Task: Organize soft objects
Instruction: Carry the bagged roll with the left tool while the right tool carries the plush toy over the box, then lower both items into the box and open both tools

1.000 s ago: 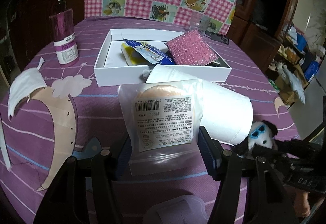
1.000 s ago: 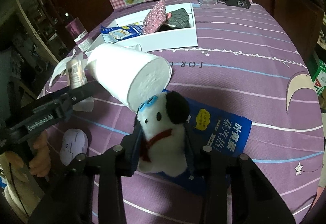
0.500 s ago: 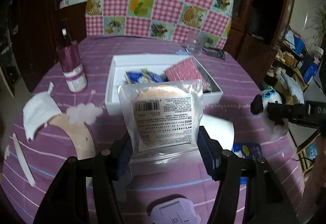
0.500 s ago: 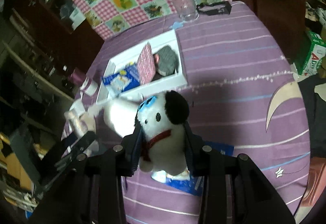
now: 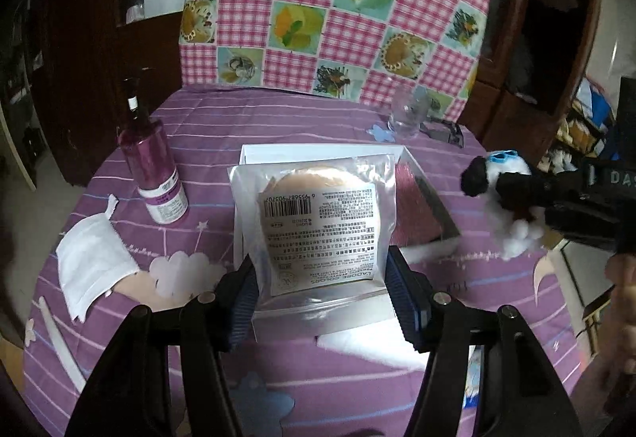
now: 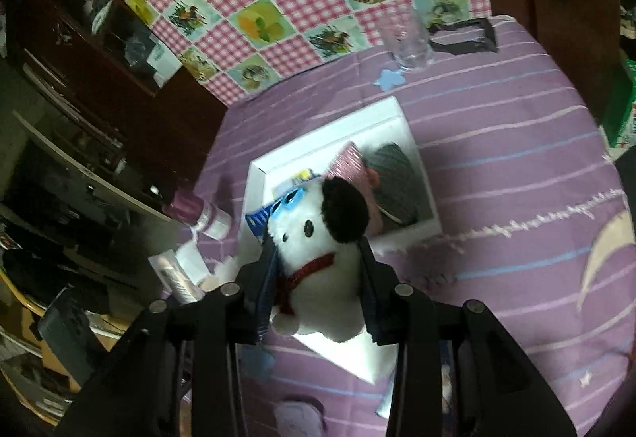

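Note:
My left gripper [image 5: 322, 288] is shut on a clear packet with a beige round puff [image 5: 318, 216] and holds it high above the table, in front of the white box [image 5: 318, 150]. My right gripper [image 6: 318, 280] is shut on a white plush dog [image 6: 318, 258] with black ears and blue glasses, held high over the white box [image 6: 391, 115]. The dog also shows at the right of the left wrist view [image 5: 505, 190]. The box holds a pink sparkly pad [image 6: 348, 163], a grey item [image 6: 393, 174] and a blue packet [image 6: 260, 216].
A purple bottle [image 5: 153, 167] stands left of the box. A white face mask [image 5: 93, 266] lies at the left. A drinking glass [image 6: 407, 37] and a black object [image 6: 465, 35] sit at the table's far side. A white paper roll [image 6: 346, 351] lies below my right gripper.
Both grippers have risen well above the table with their loads. The view now looks down on the box from higher up, and the paper roll has dropped below both grippers.

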`<state>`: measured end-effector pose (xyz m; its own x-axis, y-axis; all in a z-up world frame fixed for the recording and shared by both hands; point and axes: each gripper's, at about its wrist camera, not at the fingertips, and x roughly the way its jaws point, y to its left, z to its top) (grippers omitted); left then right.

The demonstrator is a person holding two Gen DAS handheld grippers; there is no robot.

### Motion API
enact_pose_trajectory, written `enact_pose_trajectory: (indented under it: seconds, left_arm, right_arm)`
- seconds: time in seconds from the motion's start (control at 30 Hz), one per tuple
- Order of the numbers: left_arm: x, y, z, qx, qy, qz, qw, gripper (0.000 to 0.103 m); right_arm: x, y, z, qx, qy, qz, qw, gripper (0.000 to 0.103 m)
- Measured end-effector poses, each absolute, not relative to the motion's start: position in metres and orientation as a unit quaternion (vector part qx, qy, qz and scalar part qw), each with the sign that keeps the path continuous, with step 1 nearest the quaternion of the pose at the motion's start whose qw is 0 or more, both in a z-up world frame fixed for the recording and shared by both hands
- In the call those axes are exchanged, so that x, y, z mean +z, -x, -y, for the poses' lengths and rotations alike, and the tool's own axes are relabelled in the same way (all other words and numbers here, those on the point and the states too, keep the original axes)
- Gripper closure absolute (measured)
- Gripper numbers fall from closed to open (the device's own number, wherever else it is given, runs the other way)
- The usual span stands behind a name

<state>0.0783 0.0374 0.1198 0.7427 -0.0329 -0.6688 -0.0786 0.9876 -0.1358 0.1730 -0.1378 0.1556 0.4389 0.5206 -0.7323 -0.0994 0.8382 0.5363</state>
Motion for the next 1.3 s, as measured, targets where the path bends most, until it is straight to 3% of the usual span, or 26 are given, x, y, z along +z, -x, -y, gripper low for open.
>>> enact_pose_trajectory:
  seconds: [0.37, 0.9, 1.07, 1.3]
  left_arm:
    - [0.112, -0.155, -0.043, 0.06, 0.062, -0.352, 0.932, 0.043]
    - [0.028, -0.201, -0.056, 0.067, 0.071, -0.489, 0.867, 0.043]
    - [0.025, -0.197, -0.065, 0.07, 0.098, -0.471, 0.874, 0.042]
    - [0.037, -0.19, -0.086, 0.014, 0.194, -0.439, 0.877, 0.022]
  right_arm:
    - [0.123, -0.243, 0.124, 0.202, -0.208, -0.493, 0.82, 0.065]
    - [0.084, -0.245, 0.095, 0.302, -0.228, -0.484, 0.789, 0.064]
    - [0.067, -0.249, 0.088, 0.284, -0.216, -0.5, 0.789, 0.064]
    - [0.059, -0.251, 0.088, 0.275, -0.218, -0.511, 0.785, 0.063]
